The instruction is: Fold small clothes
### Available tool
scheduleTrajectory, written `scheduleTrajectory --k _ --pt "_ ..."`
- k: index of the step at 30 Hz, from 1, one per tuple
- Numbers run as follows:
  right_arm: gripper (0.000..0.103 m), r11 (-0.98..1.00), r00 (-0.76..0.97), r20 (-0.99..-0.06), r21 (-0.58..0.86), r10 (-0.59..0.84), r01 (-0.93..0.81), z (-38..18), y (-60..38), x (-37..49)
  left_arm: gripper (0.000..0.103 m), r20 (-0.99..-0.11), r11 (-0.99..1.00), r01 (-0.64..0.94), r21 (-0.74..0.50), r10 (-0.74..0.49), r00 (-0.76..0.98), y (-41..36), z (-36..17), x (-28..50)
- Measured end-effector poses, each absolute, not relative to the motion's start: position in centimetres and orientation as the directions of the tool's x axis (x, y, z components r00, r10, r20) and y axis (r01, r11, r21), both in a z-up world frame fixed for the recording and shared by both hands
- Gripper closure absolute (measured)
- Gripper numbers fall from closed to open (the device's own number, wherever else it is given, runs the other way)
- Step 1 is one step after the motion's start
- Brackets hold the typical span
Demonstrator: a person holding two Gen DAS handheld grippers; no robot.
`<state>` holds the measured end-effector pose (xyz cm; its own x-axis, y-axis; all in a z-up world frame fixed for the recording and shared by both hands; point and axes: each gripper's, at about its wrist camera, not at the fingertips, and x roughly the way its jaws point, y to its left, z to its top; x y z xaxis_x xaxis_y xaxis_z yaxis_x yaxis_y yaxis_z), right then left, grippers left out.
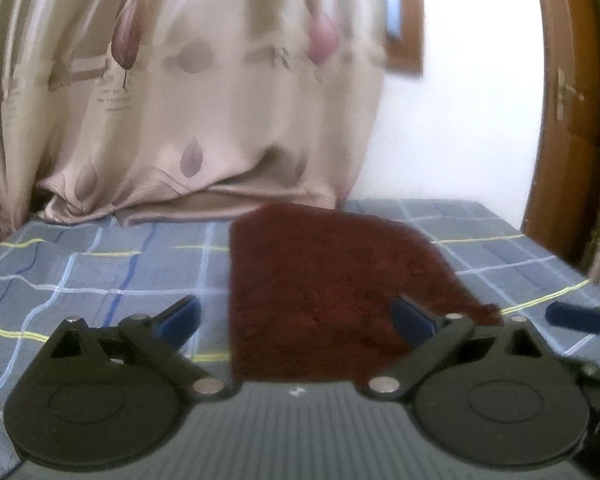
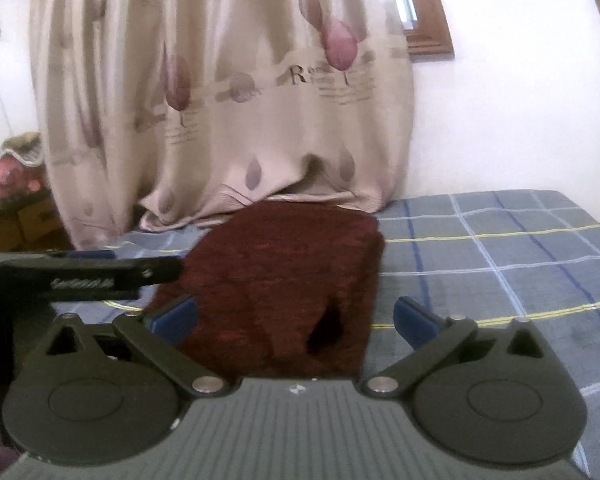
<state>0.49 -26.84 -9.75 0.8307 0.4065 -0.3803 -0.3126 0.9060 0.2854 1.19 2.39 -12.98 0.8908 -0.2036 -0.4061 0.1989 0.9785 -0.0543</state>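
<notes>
A dark red fuzzy garment (image 1: 320, 288) lies flat, apparently folded, on the blue checked bed (image 1: 100, 264), its far edge by the hem of the beige curtain (image 1: 204, 112). Both the left tool (image 1: 296, 316) and right tool (image 2: 296, 316) stand wide apart above its near edge, gripping nothing.

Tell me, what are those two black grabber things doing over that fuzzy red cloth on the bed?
A person is folding small clothes with a grabber in each hand. The dark red cloth lies flat on the checked bedsheet, already folded into a neat shape, in front of the curtain. The left gripper and the right gripper both hang over it with their jaws wide open, holding nothing. The cloth is not gripped by either one right now.
</notes>
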Motion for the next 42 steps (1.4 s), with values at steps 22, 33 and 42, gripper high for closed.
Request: scheduleTrajectory --k 22,33,42 --pt "0.0 0.927 0.875 -0.323 0.227 0.36 -0.298 -6.3 -26.5 -2.5 0.0 -0.378 0.989 0.124 -0.078 -0.145 0.914 2.5 -10.8 -0.4" --pt "0.0 0.924 0.856 -0.356 0.214 0.375 -0.316 -6.4 -25.6 -2.5 0.0 -0.422 0.993 0.106 -0.045 -0.115 0.899 2.7 -11.7 -0.3" --pt "0.0 0.93 0.854 -0.372 0.201 0.364 -0.309 -6.5 -25.2 -2.3 0.0 -0.411 0.995 0.094 -0.031 -0.098 0.906 2.9 -11.8 -0.2"
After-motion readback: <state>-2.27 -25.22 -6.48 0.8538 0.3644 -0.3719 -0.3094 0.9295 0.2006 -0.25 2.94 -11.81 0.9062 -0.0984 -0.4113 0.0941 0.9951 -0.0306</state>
